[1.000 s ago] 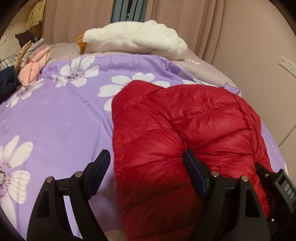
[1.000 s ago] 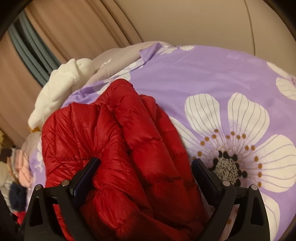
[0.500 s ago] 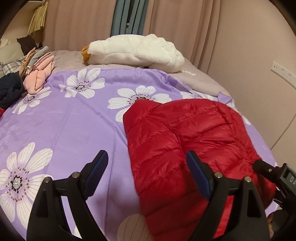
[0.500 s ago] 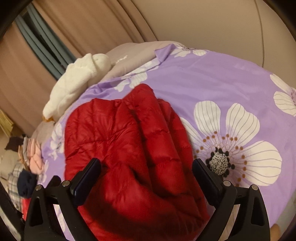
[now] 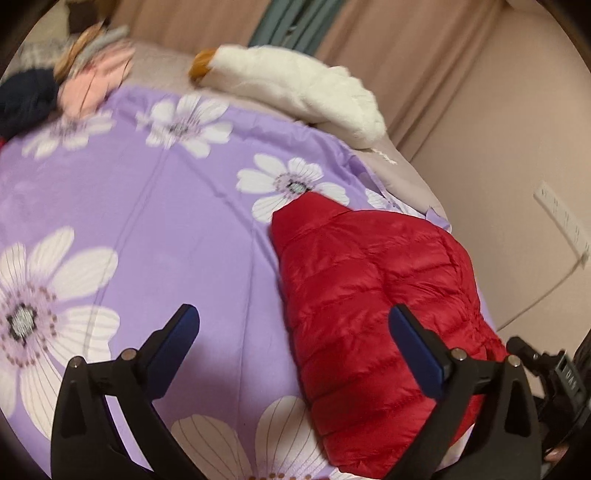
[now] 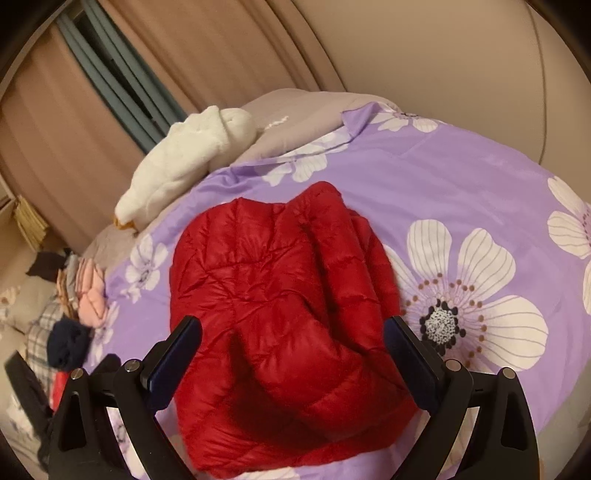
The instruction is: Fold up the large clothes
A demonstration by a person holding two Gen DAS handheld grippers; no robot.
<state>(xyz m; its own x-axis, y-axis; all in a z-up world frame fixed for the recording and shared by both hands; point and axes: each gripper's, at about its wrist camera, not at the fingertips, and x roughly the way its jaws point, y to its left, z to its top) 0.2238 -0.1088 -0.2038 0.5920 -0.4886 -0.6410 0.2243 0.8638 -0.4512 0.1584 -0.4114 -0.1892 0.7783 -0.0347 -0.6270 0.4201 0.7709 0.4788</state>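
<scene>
A red puffer jacket (image 5: 373, 295) lies folded into a compact bundle on the purple flowered bedspread (image 5: 147, 221). My left gripper (image 5: 295, 325) hovers off the jacket's left edge. Its jaws are opening wide, and its pads press on nothing. In the right wrist view the same jacket (image 6: 280, 295) fills the middle. My right gripper (image 6: 293, 332) hangs open above its near end, both pads clear of the fabric. The right gripper's black body (image 5: 554, 373) shows at the lower right edge of the left wrist view.
A white fleece garment (image 5: 303, 85) lies at the far side of the bed by the curtains (image 5: 369, 33). A heap of pink, navy and plaid clothes (image 5: 74, 81) sits at the far left. The wall (image 5: 517, 129) runs close along the right, with a socket strip (image 5: 561, 221).
Both grippers have pulled back and up from the jacket, so it looks smaller and farther. The left gripper's jaws have spread wider and its view has swung left and rolled.
</scene>
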